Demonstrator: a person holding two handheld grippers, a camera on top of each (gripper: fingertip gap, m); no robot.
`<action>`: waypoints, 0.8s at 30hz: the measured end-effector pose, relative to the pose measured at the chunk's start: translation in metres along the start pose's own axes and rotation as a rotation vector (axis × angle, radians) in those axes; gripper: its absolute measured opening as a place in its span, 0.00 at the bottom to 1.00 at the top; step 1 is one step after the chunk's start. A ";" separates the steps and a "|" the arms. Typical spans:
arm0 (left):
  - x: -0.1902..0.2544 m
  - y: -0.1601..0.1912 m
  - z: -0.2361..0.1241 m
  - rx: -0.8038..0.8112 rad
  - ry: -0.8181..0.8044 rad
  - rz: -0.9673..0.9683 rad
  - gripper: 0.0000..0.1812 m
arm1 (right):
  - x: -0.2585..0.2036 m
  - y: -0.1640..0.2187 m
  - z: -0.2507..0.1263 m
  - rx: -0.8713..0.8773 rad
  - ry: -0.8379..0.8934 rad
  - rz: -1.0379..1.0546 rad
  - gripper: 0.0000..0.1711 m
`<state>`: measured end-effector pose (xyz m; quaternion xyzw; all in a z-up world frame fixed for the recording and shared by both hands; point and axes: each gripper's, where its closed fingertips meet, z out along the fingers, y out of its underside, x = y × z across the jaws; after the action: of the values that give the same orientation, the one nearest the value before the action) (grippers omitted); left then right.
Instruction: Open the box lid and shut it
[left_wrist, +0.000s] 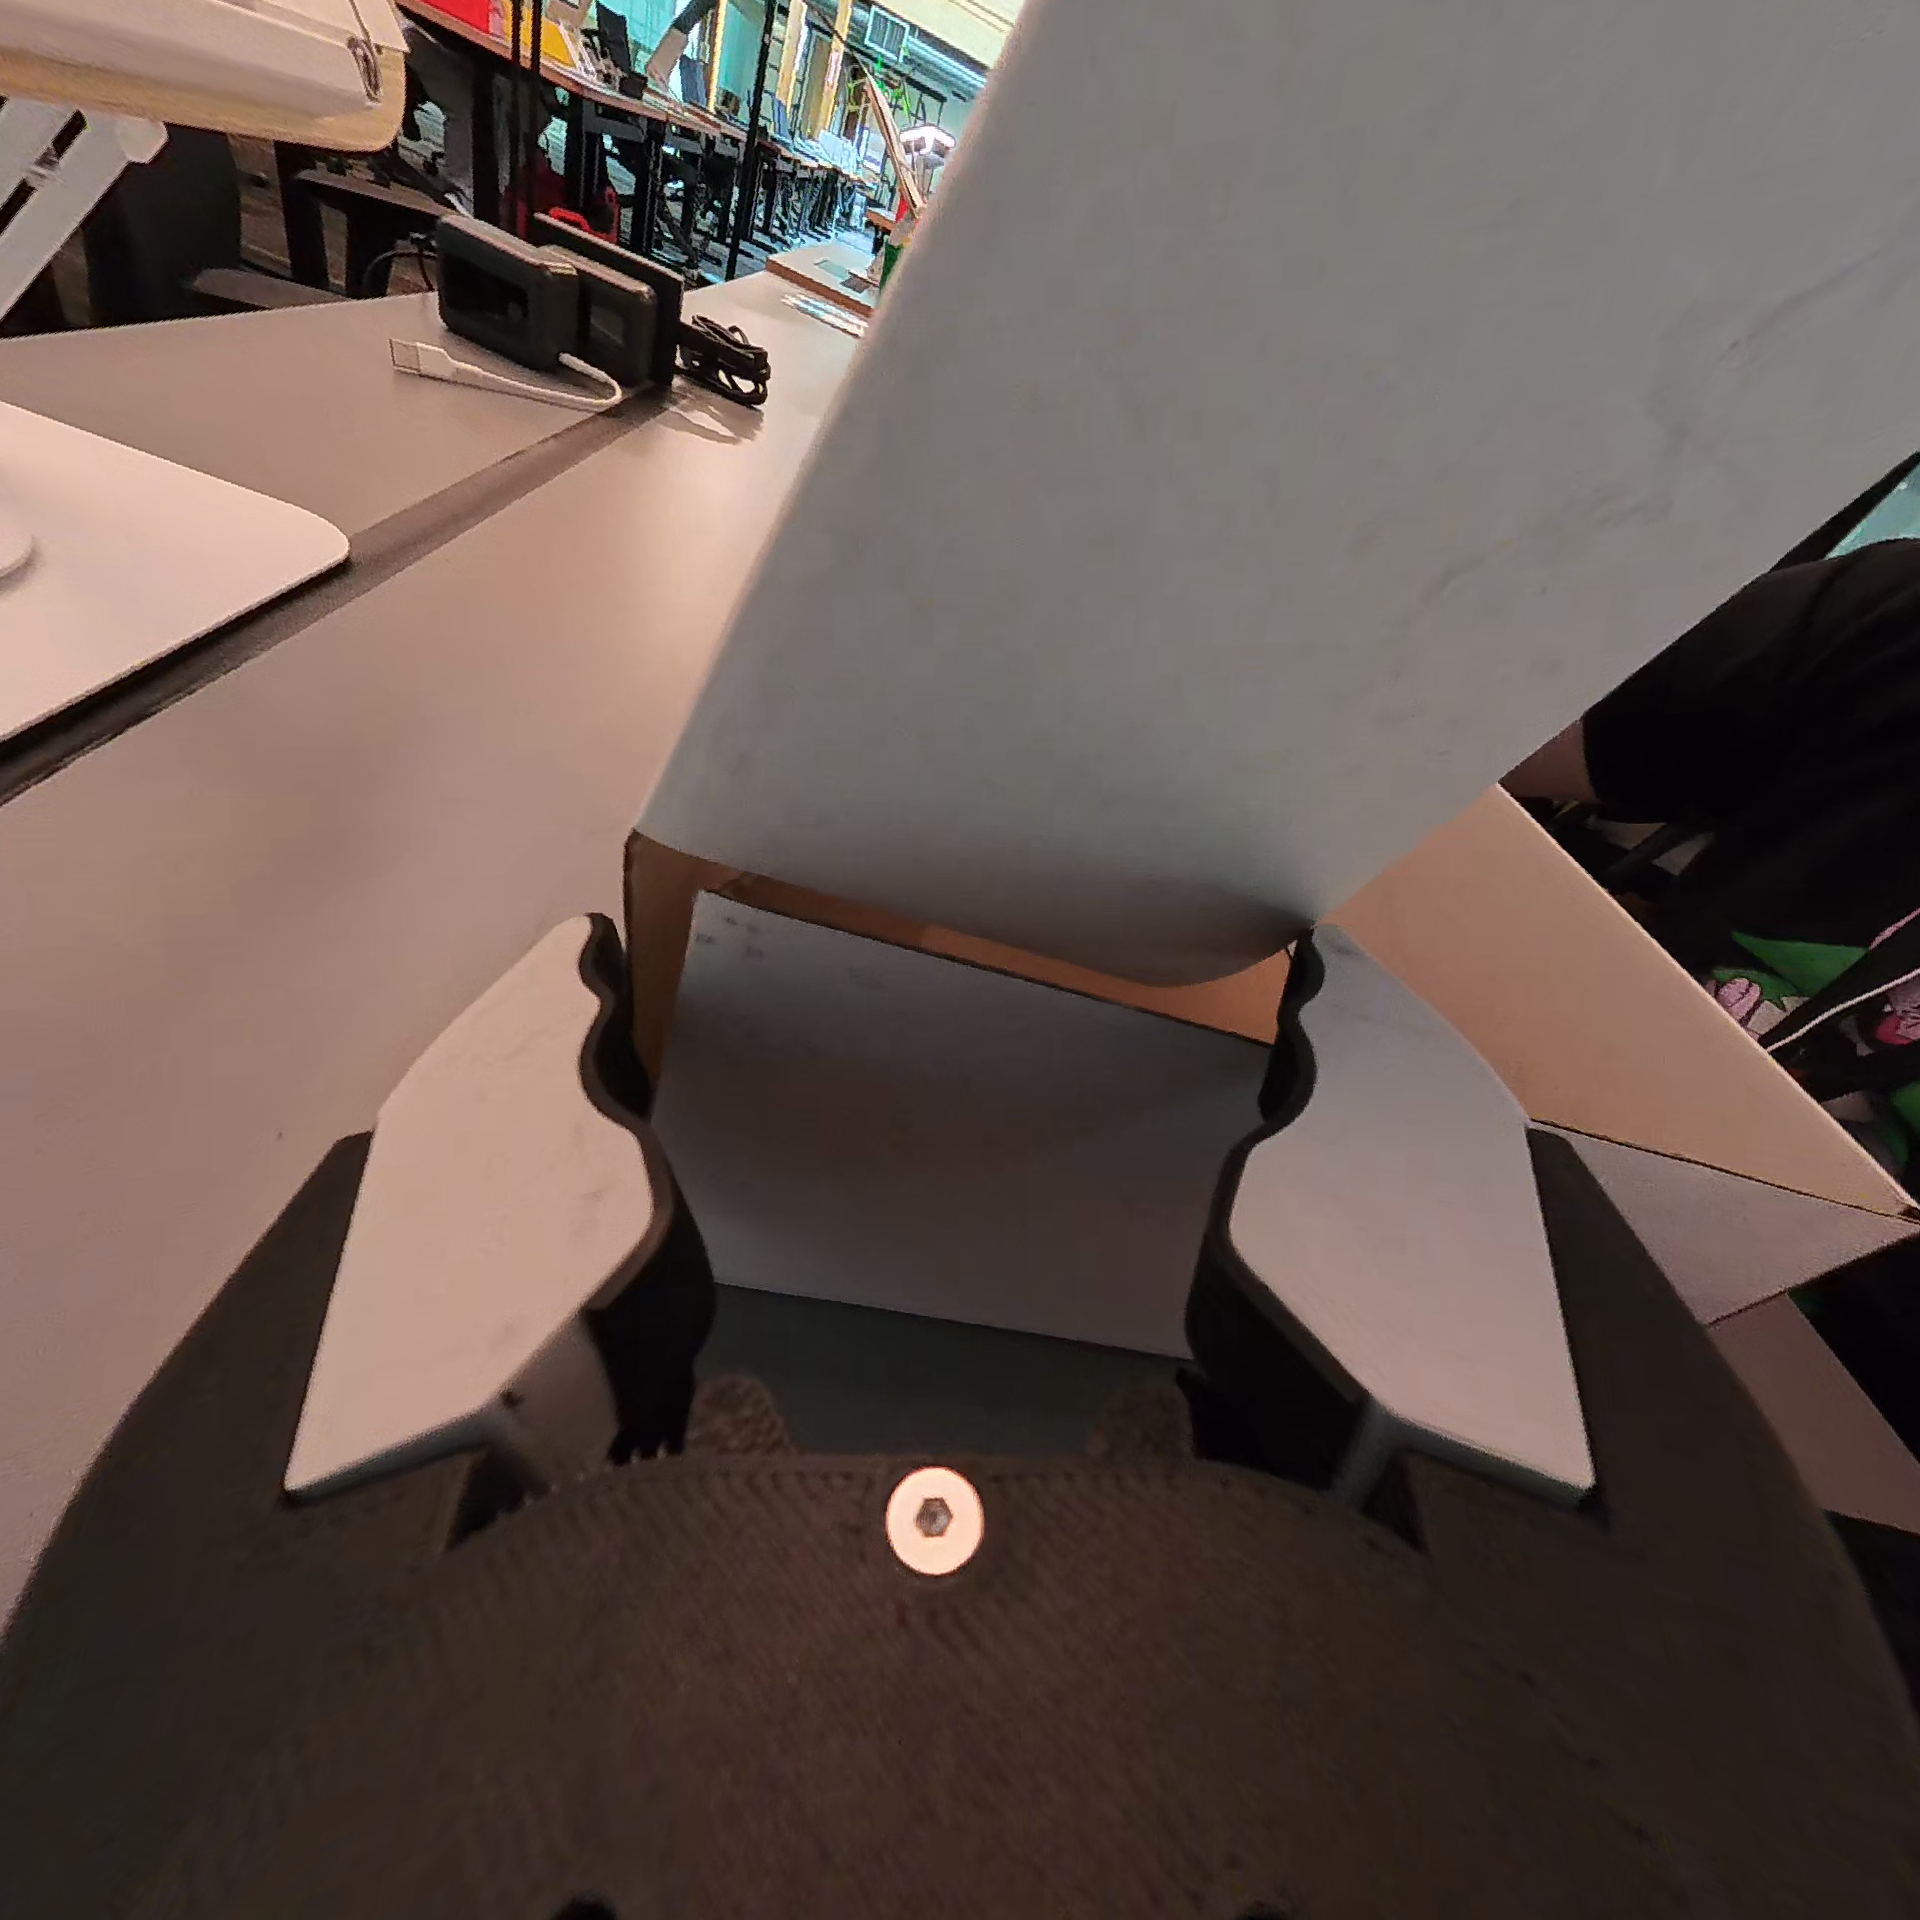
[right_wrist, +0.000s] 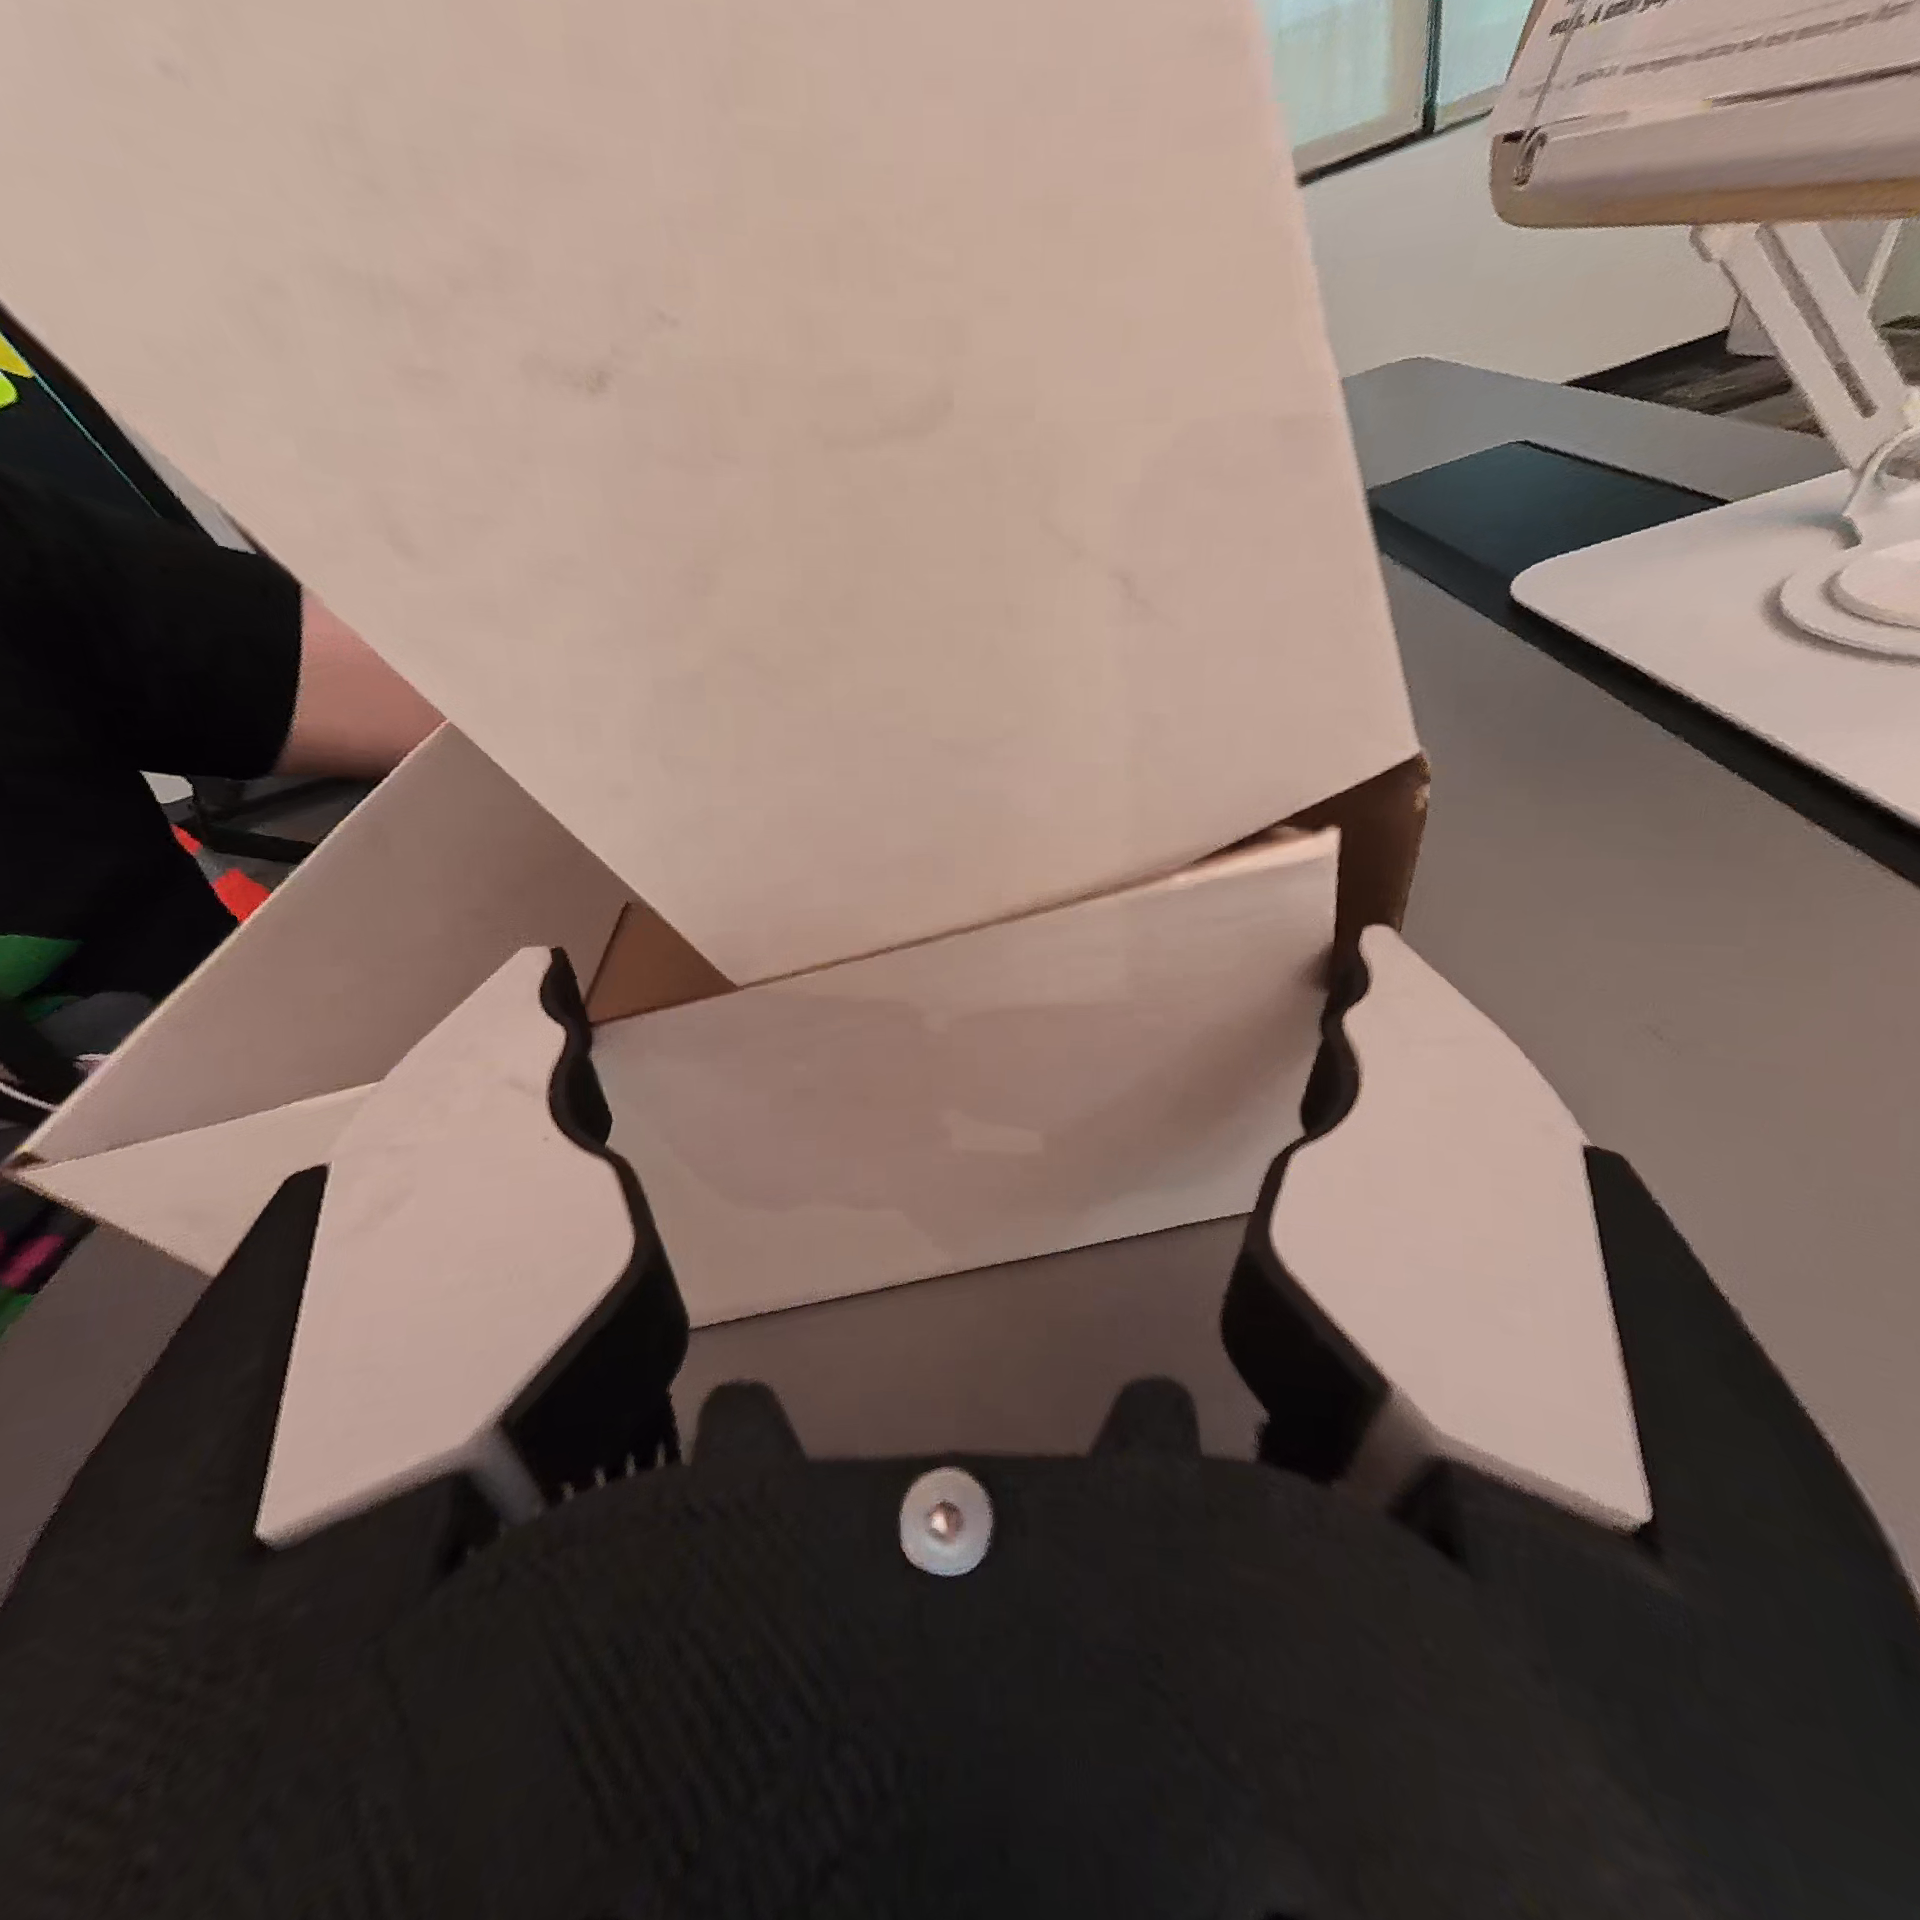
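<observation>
A white cardboard box (left_wrist: 935, 1143) stands on the grey table (left_wrist: 312, 935), brown inside. Its lid (left_wrist: 1247, 520) is raised steeply, and a side flap (left_wrist: 1558, 987) sticks out to the right. My left gripper (left_wrist: 956, 940) is open, with its fingers on either side of the box's near wall. The lid's rounded lower edge hangs close to the right fingertip (left_wrist: 1311, 951). In the right wrist view the same box (right_wrist: 935, 1091) shows from the other end, with the lid (right_wrist: 779, 468) up and a flap (right_wrist: 364, 935) on the left. My right gripper (right_wrist: 951, 956) is open and spans that wall.
A white monitor base (left_wrist: 135, 582) lies at left, also seen at right in the right wrist view (right_wrist: 1714, 613). Black devices with a white cable (left_wrist: 551, 301) sit at the back. A person's arm in a black sleeve (left_wrist: 1766, 707) is beside the box (right_wrist: 156, 644).
</observation>
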<state>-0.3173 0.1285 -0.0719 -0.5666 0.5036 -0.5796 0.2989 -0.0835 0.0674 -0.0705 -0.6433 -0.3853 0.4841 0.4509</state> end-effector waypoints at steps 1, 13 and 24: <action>0.000 0.000 0.000 0.000 -0.001 0.000 0.64 | 0.002 -0.002 -0.001 0.010 0.018 -0.022 0.77; 0.000 0.000 0.000 -0.001 0.003 0.000 0.64 | 0.006 -0.041 -0.002 0.097 0.082 -0.194 0.78; 0.000 0.000 0.002 -0.001 -0.003 -0.004 0.65 | -0.013 -0.045 -0.006 0.103 0.075 -0.389 0.66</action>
<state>-0.3151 0.1281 -0.0721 -0.5684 0.5025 -0.5792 0.2982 -0.0836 0.0669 -0.0232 -0.5506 -0.4598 0.3826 0.5822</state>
